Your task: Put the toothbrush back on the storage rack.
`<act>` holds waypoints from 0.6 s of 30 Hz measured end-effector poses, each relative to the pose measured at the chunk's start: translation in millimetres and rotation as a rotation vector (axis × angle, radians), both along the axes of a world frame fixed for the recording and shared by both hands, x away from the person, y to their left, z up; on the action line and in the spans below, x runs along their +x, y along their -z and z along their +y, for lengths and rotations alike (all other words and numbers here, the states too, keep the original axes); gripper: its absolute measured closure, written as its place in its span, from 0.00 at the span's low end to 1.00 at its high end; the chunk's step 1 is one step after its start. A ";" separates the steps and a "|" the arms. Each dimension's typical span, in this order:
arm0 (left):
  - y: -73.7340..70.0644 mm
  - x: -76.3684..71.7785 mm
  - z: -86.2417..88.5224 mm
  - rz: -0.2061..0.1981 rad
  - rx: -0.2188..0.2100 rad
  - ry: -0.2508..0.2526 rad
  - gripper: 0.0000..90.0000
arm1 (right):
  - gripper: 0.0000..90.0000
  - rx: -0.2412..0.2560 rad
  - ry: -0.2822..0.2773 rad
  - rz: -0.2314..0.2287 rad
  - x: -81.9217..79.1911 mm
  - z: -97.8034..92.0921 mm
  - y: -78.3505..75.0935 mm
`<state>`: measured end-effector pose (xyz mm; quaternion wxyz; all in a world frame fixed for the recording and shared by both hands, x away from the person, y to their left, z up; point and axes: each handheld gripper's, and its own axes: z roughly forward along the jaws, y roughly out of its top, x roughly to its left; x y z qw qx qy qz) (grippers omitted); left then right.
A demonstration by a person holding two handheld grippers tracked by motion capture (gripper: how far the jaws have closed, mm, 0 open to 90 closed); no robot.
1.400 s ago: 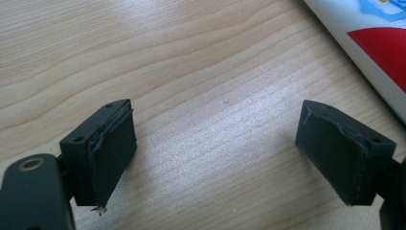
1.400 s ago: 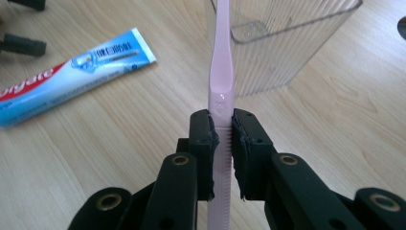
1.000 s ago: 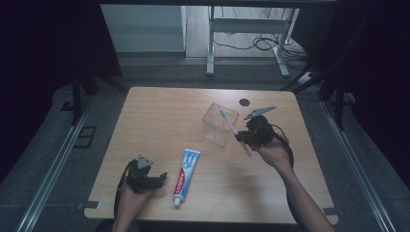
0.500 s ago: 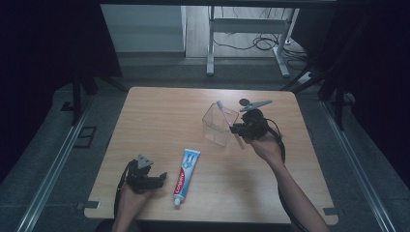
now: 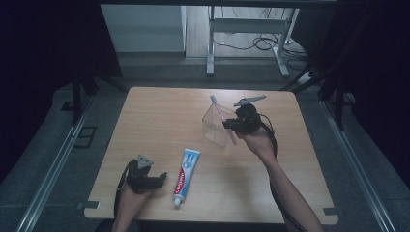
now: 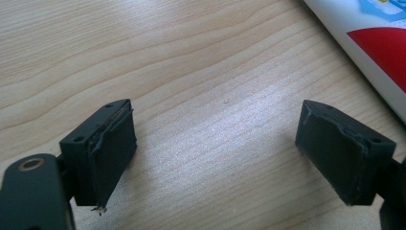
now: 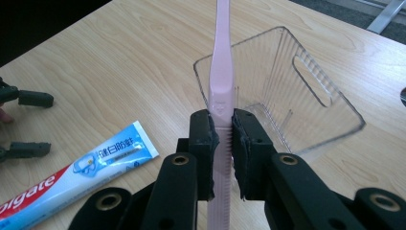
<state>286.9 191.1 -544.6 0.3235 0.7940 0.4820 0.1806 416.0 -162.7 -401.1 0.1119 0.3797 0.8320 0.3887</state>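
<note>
My right gripper [image 5: 231, 124] [image 7: 222, 136] is shut on a pink toothbrush [image 5: 223, 121] [image 7: 220, 72], held just over the near rim of a clear plastic bin [image 5: 215, 125] [image 7: 287, 91] at the table's middle right. The brush head points up and away. A toothpaste tube [image 5: 185, 175] [image 7: 76, 175] lies flat on the table, front centre. My left gripper [image 5: 162, 180] [image 6: 215, 153] rests low on the wood just left of the tube, open, nothing between its jaws. The tube's edge [image 6: 368, 43] shows at the upper right of the left gripper view.
The wooden table [image 5: 159, 121] has bare room across its left and far parts. A small dark round object [image 7: 403, 97] lies beyond the bin. Metal rails and a desk frame with cables stand on the floor around the table.
My right gripper has carried the toothbrush leftward and a little up, from beside the bin's right side to over its near rim. The left gripper has stayed put.
</note>
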 end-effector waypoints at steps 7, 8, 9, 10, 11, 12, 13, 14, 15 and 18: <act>0.0 0.2 -0.2 0.000 0.001 0.002 0.15 | 0.87 0.013 0.001 -0.002 5.9 10.3 1.7; 0.0 0.2 -0.5 0.000 0.001 0.003 0.15 | 0.87 0.015 -0.001 -0.004 7.0 11.5 1.8; 0.0 0.2 -0.8 0.000 0.000 0.003 0.15 | 0.87 0.017 0.001 -0.004 7.8 13.1 1.8; 0.0 0.2 -0.8 0.000 0.000 0.003 0.15 | 0.87 0.017 0.000 -0.007 8.9 14.4 1.6; 0.0 0.2 -0.8 0.000 0.000 0.003 0.15 | 0.87 0.019 0.000 -0.012 10.2 16.1 1.4; 0.0 0.2 -0.8 0.000 0.000 0.003 0.15 | 0.87 0.022 0.001 -0.014 11.0 17.1 1.3; 0.0 0.2 -0.8 0.000 0.000 0.003 0.15 | 0.87 0.023 0.001 -0.017 12.1 18.1 0.8; 0.0 0.3 -0.8 0.000 0.000 0.003 0.15 | 0.87 0.028 0.005 -0.021 13.2 19.3 0.5; 0.0 0.2 -0.8 0.000 0.000 0.003 0.15 | 0.87 0.036 0.008 -0.021 14.2 20.2 0.0; 0.0 0.2 -0.8 0.000 0.000 0.003 0.15 | 0.87 0.051 0.010 -0.028 17.7 22.8 -0.8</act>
